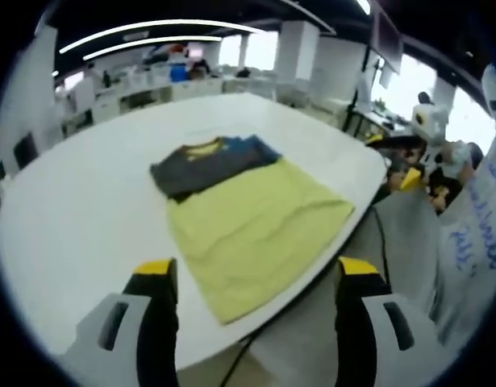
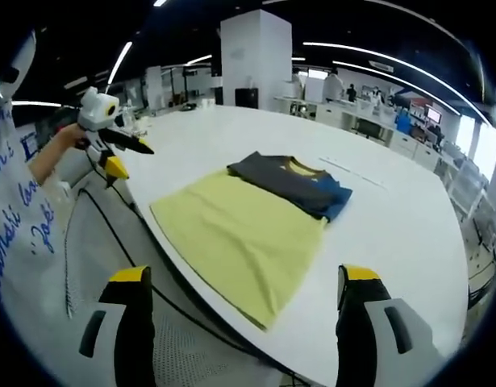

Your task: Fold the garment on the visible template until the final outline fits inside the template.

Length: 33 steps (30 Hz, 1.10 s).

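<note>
Jaws of our left gripper (image 1: 257,278) spread and empty, likewise our right gripper (image 2: 246,286), both held off the table edge, garment (image 1: 252,205) lying flat on white table (image 1: 86,210), yellow body nearest us, dark top folded over.

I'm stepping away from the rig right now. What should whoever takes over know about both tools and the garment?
Left tool: open, holding nothing, held back from the table edge.
Right tool: open, holding nothing, also clear of the table.
Garment: lies flat on the white table, near the edge. Yellow body spread out; grey and blue upper part looks folded over at the far end.
Template: I cannot make one out under the cloth.
Done: perhaps one fold at the top.
Left: fold the yellow body smaller, probably starting from the near hem, then check the outline.
</note>
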Motion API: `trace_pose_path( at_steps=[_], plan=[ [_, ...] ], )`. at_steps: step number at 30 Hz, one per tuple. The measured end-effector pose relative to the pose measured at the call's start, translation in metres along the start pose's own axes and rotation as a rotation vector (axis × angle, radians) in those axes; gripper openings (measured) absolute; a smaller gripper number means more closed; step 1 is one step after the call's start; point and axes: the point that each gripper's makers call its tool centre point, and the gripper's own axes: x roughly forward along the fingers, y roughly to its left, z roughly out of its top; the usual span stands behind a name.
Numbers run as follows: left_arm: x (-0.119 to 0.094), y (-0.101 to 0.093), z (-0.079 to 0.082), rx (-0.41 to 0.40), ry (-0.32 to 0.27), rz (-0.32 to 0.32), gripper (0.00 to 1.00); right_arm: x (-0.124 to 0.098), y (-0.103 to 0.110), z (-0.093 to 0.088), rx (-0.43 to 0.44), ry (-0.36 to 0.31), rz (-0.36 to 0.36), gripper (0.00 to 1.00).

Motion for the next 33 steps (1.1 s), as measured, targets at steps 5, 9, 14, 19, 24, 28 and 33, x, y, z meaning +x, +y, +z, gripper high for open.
trace_pose_path(
  at_steps=[5, 9, 14, 19, 24, 28, 33],
  plan=[
    [0.002, 0.002, -0.008, -0.028, 0.023, -0.018, 0.67, 0.006, -0.002, -0.007, 0.014, 0.016, 0.009, 0.91],
    [0.005, 0.005, -0.015, -0.053, 0.038, -0.018, 0.66, 0.009, -0.002, -0.011, 0.025, 0.026, 0.014, 0.89],
    [0.008, 0.010, -0.021, -0.073, 0.050, -0.011, 0.63, 0.014, -0.003, -0.013, 0.031, 0.029, 0.026, 0.84],
    [0.013, 0.016, -0.029, -0.085, 0.080, -0.001, 0.59, 0.019, -0.003, -0.016, 0.042, 0.035, 0.039, 0.80],
    [0.019, 0.025, -0.042, -0.071, 0.142, 0.022, 0.56, 0.026, -0.004, -0.020, 0.057, 0.042, 0.044, 0.76],
    [0.022, 0.026, -0.045, -0.088, 0.138, 0.015, 0.52, 0.030, -0.007, -0.024, 0.077, 0.048, 0.044, 0.72],
    [0.027, 0.032, -0.059, -0.089, 0.192, 0.038, 0.49, 0.035, -0.008, -0.032, 0.099, 0.061, 0.050, 0.68]
  ],
)
